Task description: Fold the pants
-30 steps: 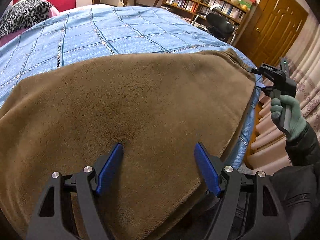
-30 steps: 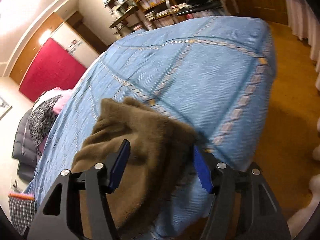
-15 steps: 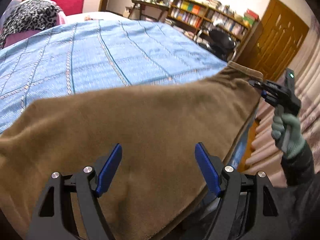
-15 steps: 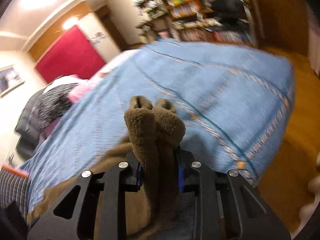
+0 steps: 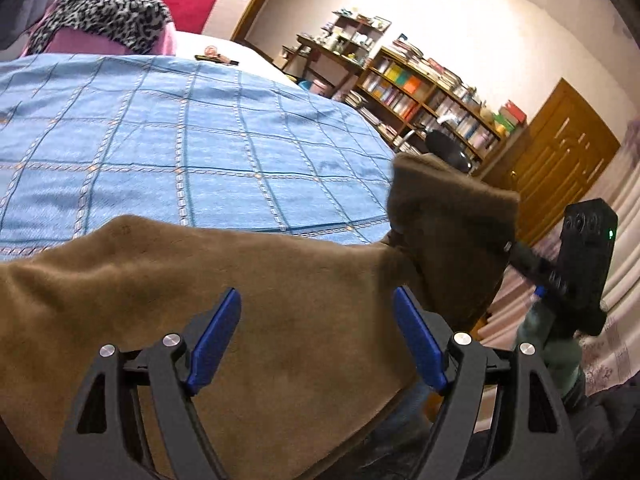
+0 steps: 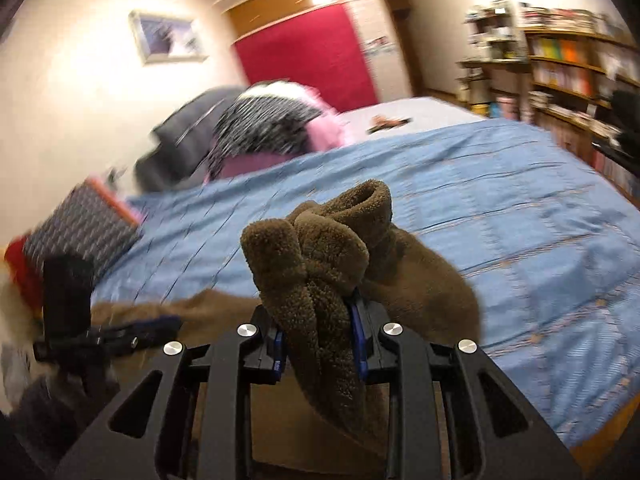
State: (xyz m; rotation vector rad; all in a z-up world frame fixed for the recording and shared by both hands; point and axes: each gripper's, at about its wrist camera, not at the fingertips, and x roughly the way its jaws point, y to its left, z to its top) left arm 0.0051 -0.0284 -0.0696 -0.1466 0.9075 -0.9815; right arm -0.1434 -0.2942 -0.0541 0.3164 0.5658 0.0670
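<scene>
Brown fleece pants (image 5: 248, 280) lie along the near edge of a bed covered in a blue checked bedspread (image 5: 192, 148). My left gripper (image 5: 316, 296) stands over the cloth. Its jaws are wide and still opening a little, and fabric lies between the blue pads (image 5: 216, 332) without being pinched. My right gripper (image 6: 320, 344) is shut on a bunched end of the pants (image 6: 320, 248) and holds it lifted above the bed. From the left wrist view that raised end (image 5: 452, 216) hides the right gripper's (image 5: 516, 252) fingertips. The right wrist view shows the left gripper (image 6: 160, 326) low at the left.
A leopard-print and pink bundle (image 5: 108, 12) sits at the far end of the bed. Bookshelves (image 5: 424, 92), a black chair (image 5: 448, 152) and a wooden door (image 5: 560, 160) stand beyond the bed's right side. A plaid item (image 6: 80, 228) lies at the left.
My right gripper shut on the pants' end, rose and swung it in over the bed. The left gripper rose and tilted, so more bedspread shows beyond the cloth.
</scene>
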